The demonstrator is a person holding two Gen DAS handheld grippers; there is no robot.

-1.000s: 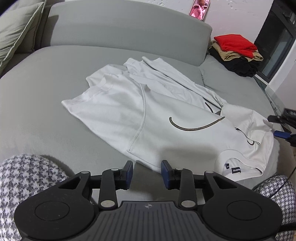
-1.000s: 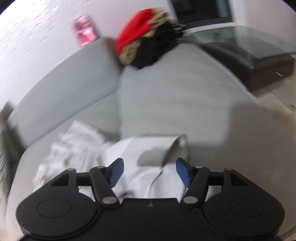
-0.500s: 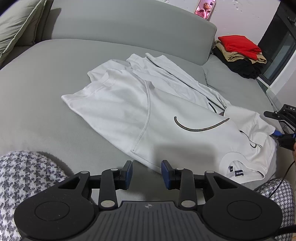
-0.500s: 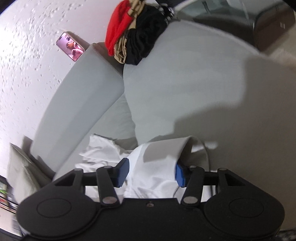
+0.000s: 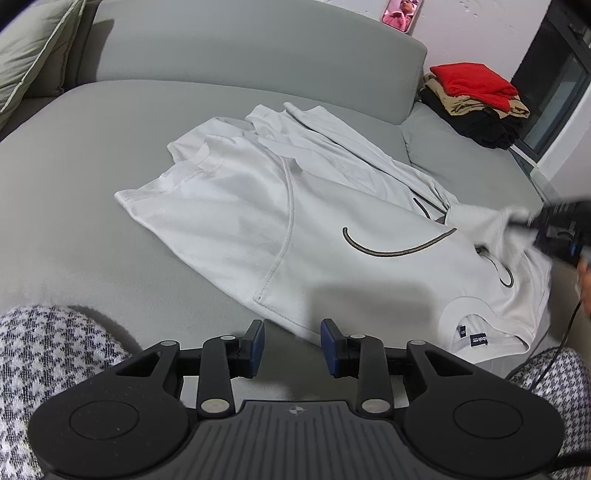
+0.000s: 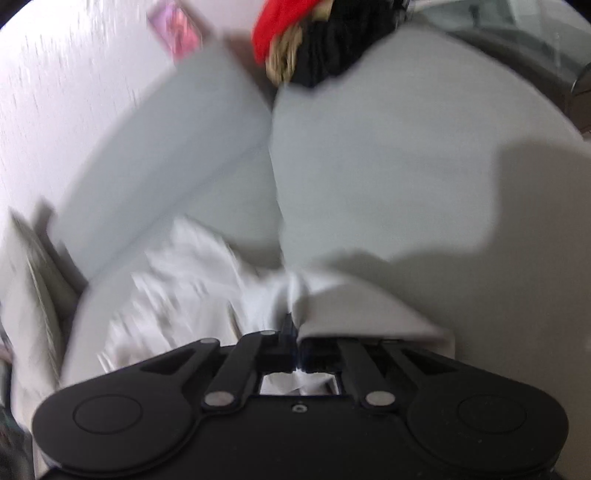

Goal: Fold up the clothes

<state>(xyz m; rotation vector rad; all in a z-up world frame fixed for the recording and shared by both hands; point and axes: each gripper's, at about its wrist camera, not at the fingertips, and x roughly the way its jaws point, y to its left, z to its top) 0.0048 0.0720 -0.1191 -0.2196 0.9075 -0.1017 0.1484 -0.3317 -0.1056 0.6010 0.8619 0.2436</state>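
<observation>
A white hoodie with a dark drawstring lies spread on the grey sofa seat. My left gripper is open and empty, held just short of the hoodie's near hem. My right gripper is shut on the hoodie's hood edge and lifts the cloth a little. It also shows blurred at the right edge of the left wrist view, pinching the hood.
A stack of folded clothes, red on top, sits at the sofa's far right, also in the right wrist view. A green cushion lies far left. A phone stands behind the backrest. Houndstooth-clad knees flank my left gripper.
My right gripper has closed on the hood edge and begun to pull it up. My left gripper has drifted slightly and stays open.
</observation>
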